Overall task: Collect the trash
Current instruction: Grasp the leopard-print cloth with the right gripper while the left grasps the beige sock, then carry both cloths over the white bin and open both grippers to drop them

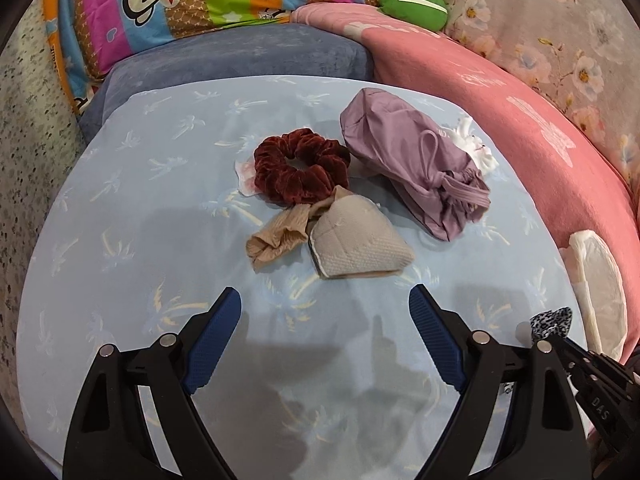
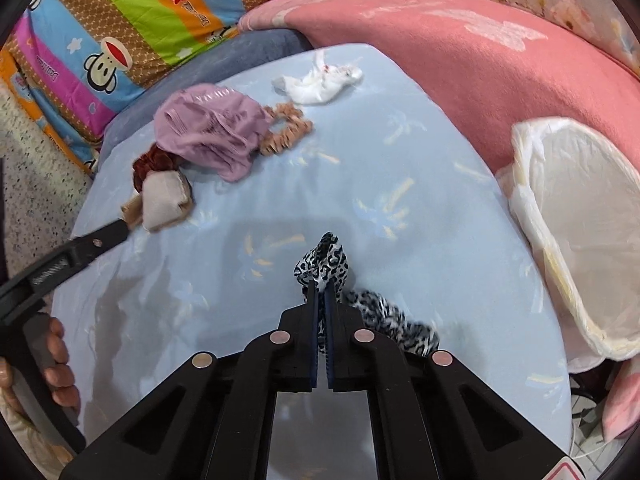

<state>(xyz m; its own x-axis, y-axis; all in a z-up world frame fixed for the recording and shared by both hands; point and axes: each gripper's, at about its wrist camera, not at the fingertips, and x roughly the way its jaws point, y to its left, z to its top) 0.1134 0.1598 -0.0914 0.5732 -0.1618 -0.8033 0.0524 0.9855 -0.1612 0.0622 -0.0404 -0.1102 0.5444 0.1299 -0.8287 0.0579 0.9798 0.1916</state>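
On the pale blue palm-print bed sheet we see a crumpled white tissue lying well apart from both claws, beyond the purple drawstring pouch. Our right claw is clamped on a leopard-print fabric scrunchie, which may slip out. Our left claw hangs wide apart, holding nothing.

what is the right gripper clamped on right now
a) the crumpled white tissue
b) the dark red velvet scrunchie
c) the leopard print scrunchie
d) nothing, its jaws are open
c: in the right wrist view the right gripper has its jaws shut on the leopard print scrunchie, while the dark red scrunchie and the white tissue lie untouched on the blue cushion.
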